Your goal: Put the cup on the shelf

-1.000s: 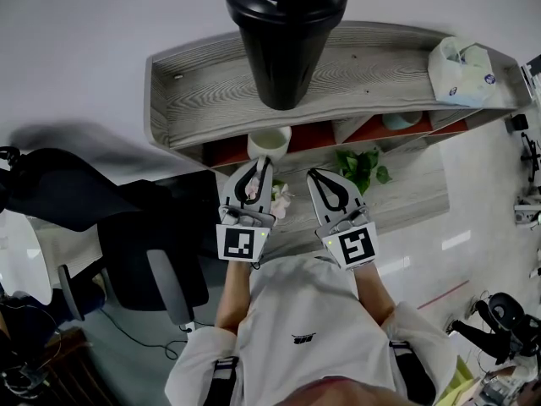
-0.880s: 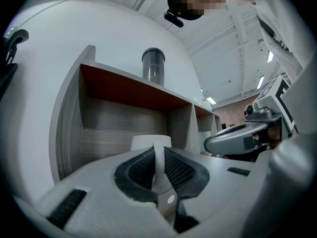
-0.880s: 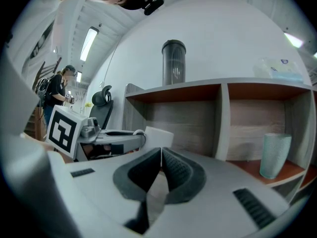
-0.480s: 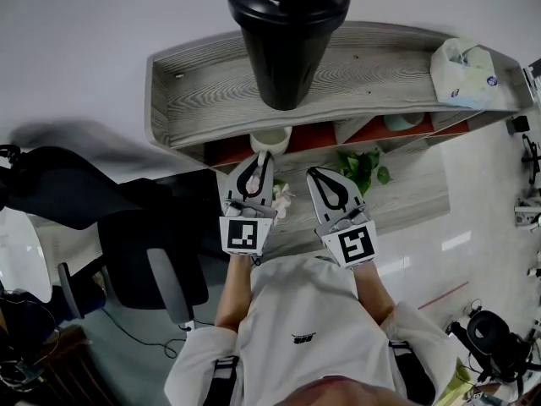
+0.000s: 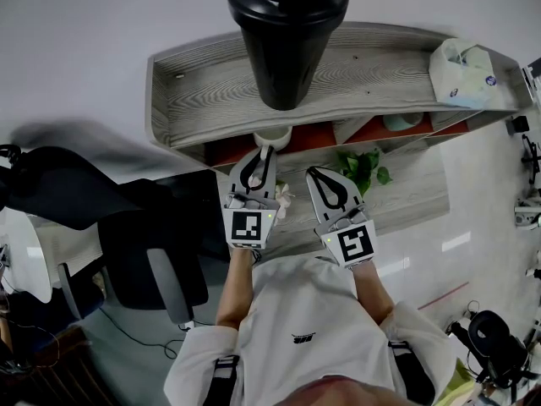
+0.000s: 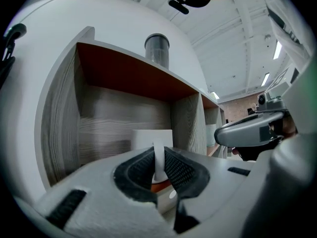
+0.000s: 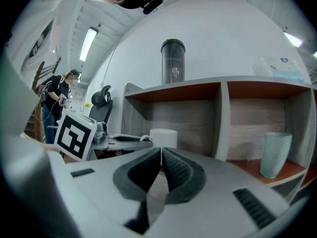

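The white cup [image 6: 152, 140] is inside the leftmost compartment of the grey wood shelf [image 5: 211, 83], just above its orange floor. My left gripper [image 6: 158, 158] is shut on the cup's thin white handle. In the head view only the cup's rim [image 5: 272, 134] shows under the shelf's top board, with the left gripper [image 5: 265, 150] right behind it. The right gripper [image 5: 314, 172] hovers beside it over the desk, shut with nothing in it. In the right gripper view its jaws [image 7: 161, 150] meet, and the cup [image 7: 163, 137] stands beyond them.
A tall black tumbler [image 5: 286, 32] and a tissue pack [image 5: 461, 73] stand on the shelf's top board. A pale green glass [image 7: 275, 154] occupies a right compartment. A small plant [image 5: 362, 166] sits on the desk, and a black office chair [image 5: 144, 252] stands to the left.
My left gripper has pushed forward with the cup, carrying it further under the shelf's top board into the compartment. The right gripper has stayed put.
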A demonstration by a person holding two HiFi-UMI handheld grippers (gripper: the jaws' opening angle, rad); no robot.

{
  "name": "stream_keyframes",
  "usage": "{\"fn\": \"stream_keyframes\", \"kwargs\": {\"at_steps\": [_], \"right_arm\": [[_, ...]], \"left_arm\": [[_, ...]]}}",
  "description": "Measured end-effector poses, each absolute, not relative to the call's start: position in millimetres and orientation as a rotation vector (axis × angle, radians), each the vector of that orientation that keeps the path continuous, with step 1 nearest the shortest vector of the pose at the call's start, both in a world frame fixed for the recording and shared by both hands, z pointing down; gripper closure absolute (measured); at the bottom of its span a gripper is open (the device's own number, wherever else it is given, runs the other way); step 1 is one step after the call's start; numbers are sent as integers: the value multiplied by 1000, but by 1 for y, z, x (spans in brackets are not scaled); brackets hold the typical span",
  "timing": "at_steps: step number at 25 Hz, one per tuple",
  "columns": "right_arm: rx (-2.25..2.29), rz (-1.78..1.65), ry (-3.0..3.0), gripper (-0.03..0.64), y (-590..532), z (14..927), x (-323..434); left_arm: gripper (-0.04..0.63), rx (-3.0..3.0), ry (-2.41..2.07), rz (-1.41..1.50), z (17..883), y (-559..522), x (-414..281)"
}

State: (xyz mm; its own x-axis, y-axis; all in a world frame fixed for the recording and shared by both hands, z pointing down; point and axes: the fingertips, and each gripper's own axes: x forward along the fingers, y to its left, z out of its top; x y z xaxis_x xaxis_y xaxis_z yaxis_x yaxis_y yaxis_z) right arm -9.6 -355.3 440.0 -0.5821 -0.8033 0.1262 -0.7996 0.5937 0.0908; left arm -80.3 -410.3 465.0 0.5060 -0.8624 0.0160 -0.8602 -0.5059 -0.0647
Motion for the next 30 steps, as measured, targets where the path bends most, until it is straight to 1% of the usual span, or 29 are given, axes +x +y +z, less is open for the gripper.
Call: {"fn": "stream_keyframes", "kwargs": {"at_steps": [20, 22, 24, 30], "right_arm": [[1363, -56, -2664, 586, -350, 436, -7], [1366, -52, -2664, 586, -349, 436, -7], [1367, -54, -2663, 585, -348, 435, -7], [1363, -63, -2663, 585, -345, 434, -8]], "left_arm": [[541, -2663, 1545, -85, 463, -411, -78], [523, -2655, 1551, -89, 463, -411, -79], [468, -2653, 1556, -91, 463, -411, -80], [457, -2651, 1562, -88, 461, -407, -82]]}}
